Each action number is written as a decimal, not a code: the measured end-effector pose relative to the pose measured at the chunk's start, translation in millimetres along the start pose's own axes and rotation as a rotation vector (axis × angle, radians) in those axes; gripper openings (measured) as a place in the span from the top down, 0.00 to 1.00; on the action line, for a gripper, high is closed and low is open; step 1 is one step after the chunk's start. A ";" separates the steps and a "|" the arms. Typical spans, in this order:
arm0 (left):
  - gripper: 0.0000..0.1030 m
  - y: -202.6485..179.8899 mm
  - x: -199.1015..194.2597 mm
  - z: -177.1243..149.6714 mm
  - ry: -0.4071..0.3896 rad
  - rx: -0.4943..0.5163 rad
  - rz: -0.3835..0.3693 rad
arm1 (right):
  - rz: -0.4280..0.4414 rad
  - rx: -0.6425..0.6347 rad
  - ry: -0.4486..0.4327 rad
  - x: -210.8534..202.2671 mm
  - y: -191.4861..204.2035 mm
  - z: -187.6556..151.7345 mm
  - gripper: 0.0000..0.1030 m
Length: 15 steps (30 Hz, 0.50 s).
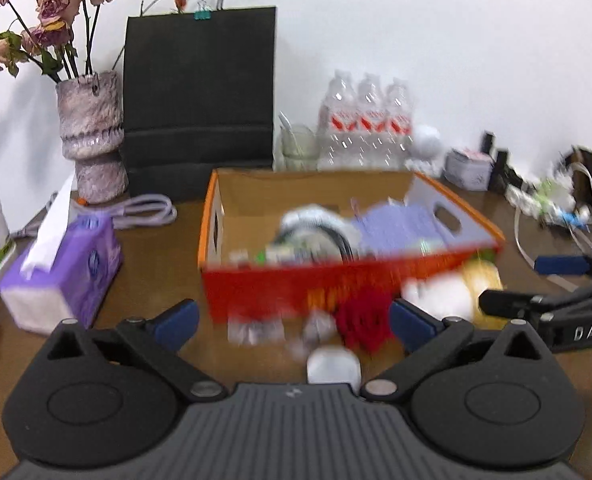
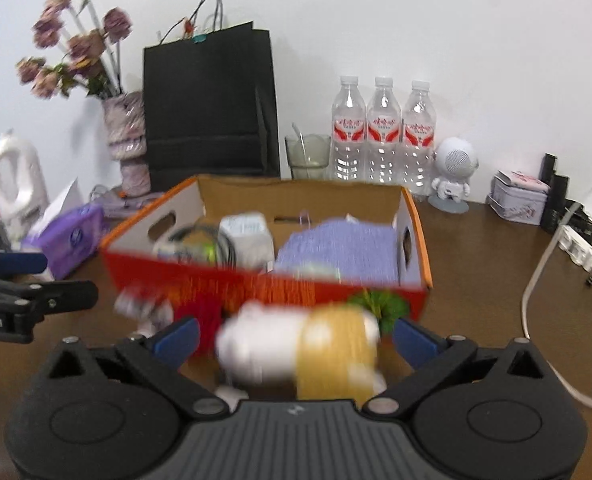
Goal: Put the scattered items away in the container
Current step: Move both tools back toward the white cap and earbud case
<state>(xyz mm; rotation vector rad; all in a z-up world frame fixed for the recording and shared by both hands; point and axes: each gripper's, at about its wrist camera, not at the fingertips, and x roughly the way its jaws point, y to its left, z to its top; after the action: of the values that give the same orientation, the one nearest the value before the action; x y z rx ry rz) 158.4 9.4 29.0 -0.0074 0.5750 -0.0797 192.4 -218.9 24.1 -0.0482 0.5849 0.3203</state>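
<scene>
The orange cardboard box (image 1: 336,280) sits on the brown table (image 1: 156,264) at twelve o'clock from both tongs, already holding a purple cloth (image 1: 400,224), a coil of black cable (image 1: 328,236) and a white item. Scattered things lie against its near wall.

The left gripper (image 1: 294,320) is spread wide and holds nothing; between its blue pads lie a red fuzzy thing (image 1: 366,320), small blurred pale wrappers (image 1: 256,330) and a white rounded object (image 1: 333,366) at six o'clock, close to the tool body. The right gripper (image 2: 296,336) is likewise released, its pads on either side of a white and yellow plush-like object (image 2: 300,350) without visibly touching it; motion blur hides detail.

Only the right view shows a green leafy thing (image 2: 380,306) at one o'clock against the box, a round white astronaut speaker (image 2: 454,174) clearly, and the left tool's arm at nine o'clock. Only the left view shows the white object under the tongs and the right tool at three o'clock.

Further out, at ten o'clock, stand a purple tissue pack (image 1: 64,276), a stone-look vase (image 1: 92,136) of dried roses and a black paper bag (image 1: 200,96). At twelve to one o'clock behind the box are a glass (image 2: 308,156) and three water bottles (image 2: 384,132); at two o'clock, a small tin (image 2: 520,198) and a white cable (image 2: 536,280).
</scene>
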 end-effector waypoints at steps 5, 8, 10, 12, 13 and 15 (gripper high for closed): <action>0.00 -5.8 -11.4 -46.9 0.035 -0.004 -0.009 | -0.027 0.013 0.032 -14.9 0.6 -45.3 0.00; 0.00 -9.0 -14.2 -63.3 0.047 -0.001 0.008 | -0.037 0.000 0.072 -17.2 4.6 -65.4 0.00; 0.00 -9.1 -14.3 -70.0 0.062 -0.018 0.016 | -0.035 -0.010 0.094 -18.5 8.1 -75.6 0.00; 0.00 -9.0 -12.0 -75.2 0.082 -0.036 0.009 | -0.038 -0.021 0.110 -18.3 12.1 -81.2 0.00; 0.00 -9.0 -10.5 -77.7 0.088 -0.040 0.008 | -0.041 -0.029 0.113 -18.3 14.2 -83.2 0.00; 0.00 -10.8 -8.9 -80.9 0.111 -0.034 0.014 | -0.037 -0.029 0.114 -18.7 15.7 -85.1 0.00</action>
<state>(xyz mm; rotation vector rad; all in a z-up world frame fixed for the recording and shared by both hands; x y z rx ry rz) 106.2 0.5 -33.8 -0.0326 0.6872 -0.0568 127.3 -220.8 -35.8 -0.1054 0.6920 0.2915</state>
